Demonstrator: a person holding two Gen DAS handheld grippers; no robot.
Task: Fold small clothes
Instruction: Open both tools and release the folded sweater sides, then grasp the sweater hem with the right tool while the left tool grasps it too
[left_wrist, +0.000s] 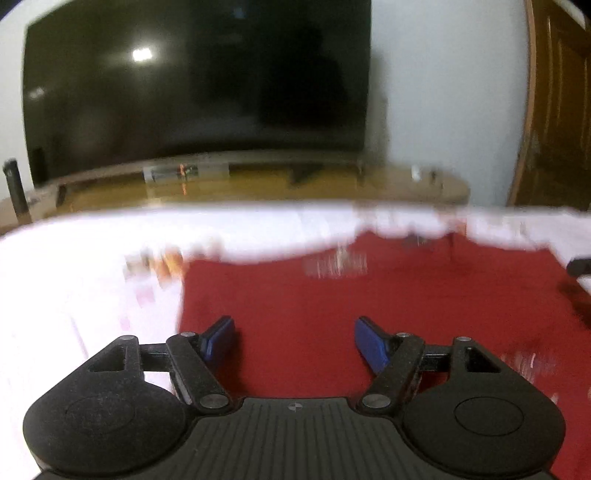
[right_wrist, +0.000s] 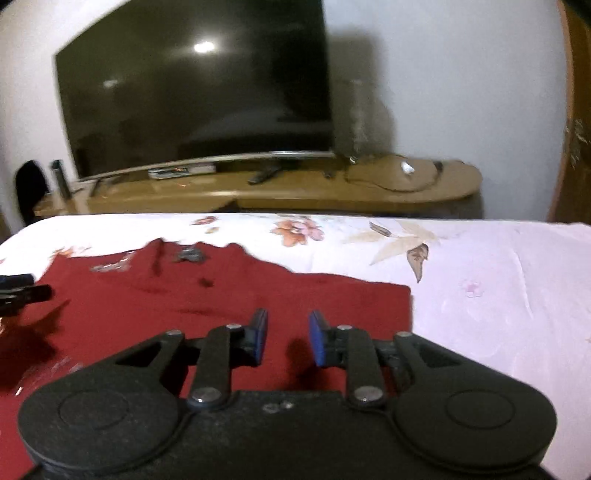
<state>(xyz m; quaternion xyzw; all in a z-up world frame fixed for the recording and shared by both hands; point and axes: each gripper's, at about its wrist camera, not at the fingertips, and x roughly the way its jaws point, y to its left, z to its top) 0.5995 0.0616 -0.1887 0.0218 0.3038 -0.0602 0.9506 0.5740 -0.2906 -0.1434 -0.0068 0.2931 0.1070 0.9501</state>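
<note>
A dark red garment (left_wrist: 332, 295) lies spread flat on a bed, with pale print marks near its far edge. My left gripper (left_wrist: 293, 328) hovers over its left part, blue pads wide apart, nothing between them. In the right wrist view the same garment (right_wrist: 166, 306) fills the left foreground, its right edge straight. My right gripper (right_wrist: 288, 321) hangs above that right part, jaws narrowly apart with only cloth below them. The left gripper's dark fingers (right_wrist: 22, 290) show at the left border of that view.
The bed's white floral sheet (right_wrist: 480, 295) surrounds the garment. Beyond the bed's far edge stand a low wooden TV stand (right_wrist: 332, 188) with a remote and cables, and a large dark television (right_wrist: 192, 103). A wooden door (left_wrist: 554, 110) is at the right.
</note>
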